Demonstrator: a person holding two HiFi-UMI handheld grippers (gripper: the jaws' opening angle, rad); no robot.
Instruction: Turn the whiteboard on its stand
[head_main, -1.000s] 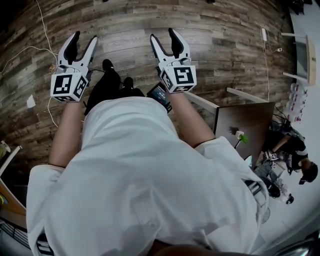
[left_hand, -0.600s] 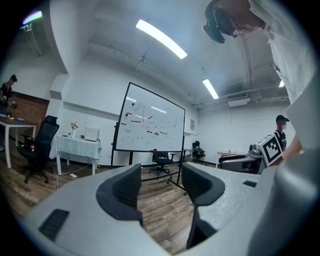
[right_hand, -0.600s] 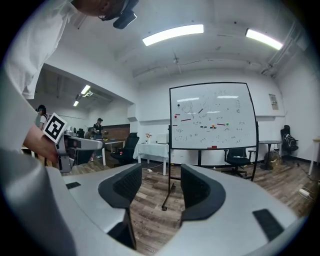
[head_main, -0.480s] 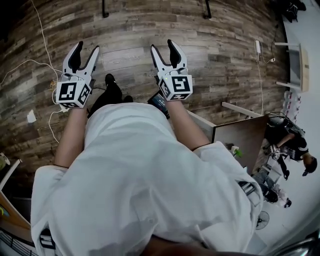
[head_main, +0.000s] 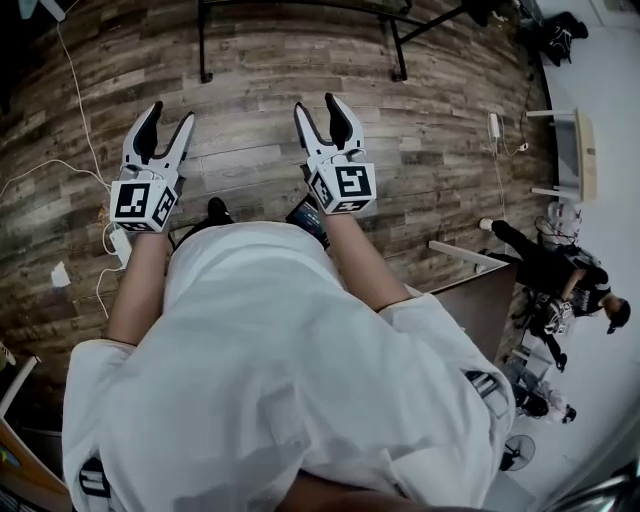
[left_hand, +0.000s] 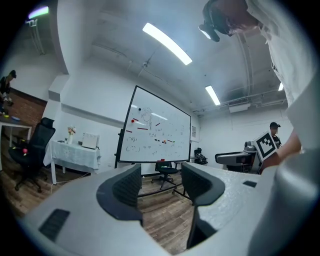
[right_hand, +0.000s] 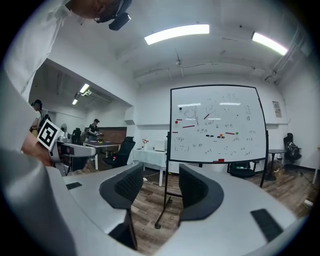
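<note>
The whiteboard (left_hand: 157, 132) stands upright on a black wheeled stand some way ahead, with red and black marks on it. It also fills the middle right of the right gripper view, whiteboard (right_hand: 217, 125). In the head view only the stand's black feet (head_main: 203, 55) show at the top. My left gripper (head_main: 167, 125) is open and empty, held out level over the wood floor. My right gripper (head_main: 320, 110) is open too; its jaws have just been closing a little, with nothing between them. Both grippers are well short of the board.
A cloth-covered table (left_hand: 75, 150) and a black office chair (left_hand: 30, 152) stand left of the board; another chair (left_hand: 165, 172) sits behind it. White cables (head_main: 70, 100) run over the floor at left. People (head_main: 560, 290) and a desk corner (head_main: 480, 300) are at right.
Both grippers and the person have moved forward over the floor. The stand's black feet have come into the top of the head view.
</note>
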